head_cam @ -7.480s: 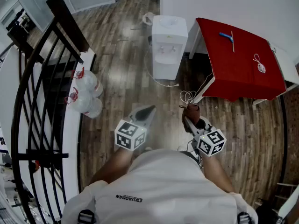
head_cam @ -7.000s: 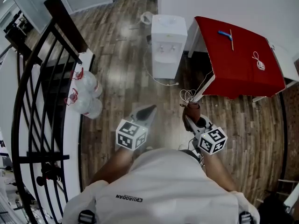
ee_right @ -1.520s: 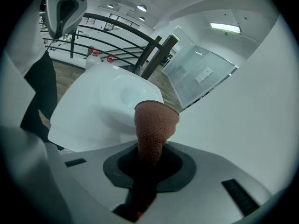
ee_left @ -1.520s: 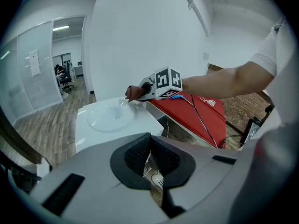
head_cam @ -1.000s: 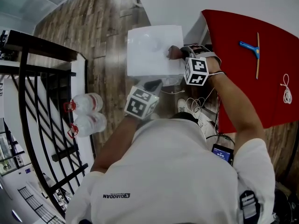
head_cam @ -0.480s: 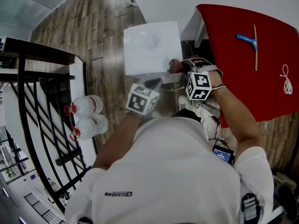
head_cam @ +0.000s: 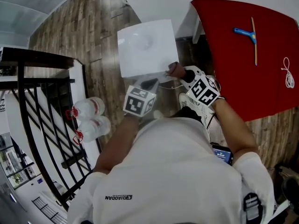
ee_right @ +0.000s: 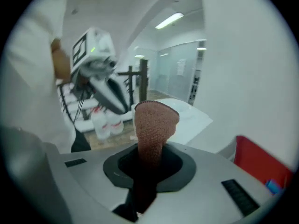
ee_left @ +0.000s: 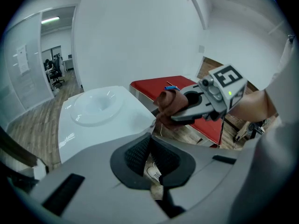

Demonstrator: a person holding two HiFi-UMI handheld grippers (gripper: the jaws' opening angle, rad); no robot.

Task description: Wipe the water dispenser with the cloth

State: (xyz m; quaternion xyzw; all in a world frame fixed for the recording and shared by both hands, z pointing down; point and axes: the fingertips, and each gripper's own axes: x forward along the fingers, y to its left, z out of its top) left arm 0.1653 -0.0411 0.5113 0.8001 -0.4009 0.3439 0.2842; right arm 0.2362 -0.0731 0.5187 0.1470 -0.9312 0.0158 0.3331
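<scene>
The white water dispenser (head_cam: 145, 48) stands right below me, its top with a round dish facing up. My right gripper (head_cam: 180, 73) is shut on a brown cloth (head_cam: 174, 69), which sits at the front right corner of the dispenser's top. In the right gripper view the cloth (ee_right: 154, 125) stands up out of the jaws, with the dispenser (ee_right: 191, 118) behind it. My left gripper (head_cam: 148, 84) hovers at the front edge of the top, shut and holding nothing. From the left gripper view I see the dispenser's top (ee_left: 98, 113) and the cloth (ee_left: 169, 104).
A red-covered table (head_cam: 238, 55) stands to the right, with a blue squeegee (head_cam: 245, 34) and a white cord (head_cam: 287, 76) on it. Two water bottles (head_cam: 88, 118) lie on the floor at the left by a black railing (head_cam: 37, 106). Cables lie beside the dispenser.
Seven seconds ago I stood well back from the dispenser; now I am over it. In the last second the right gripper slid the cloth along the top's right edge to its front corner.
</scene>
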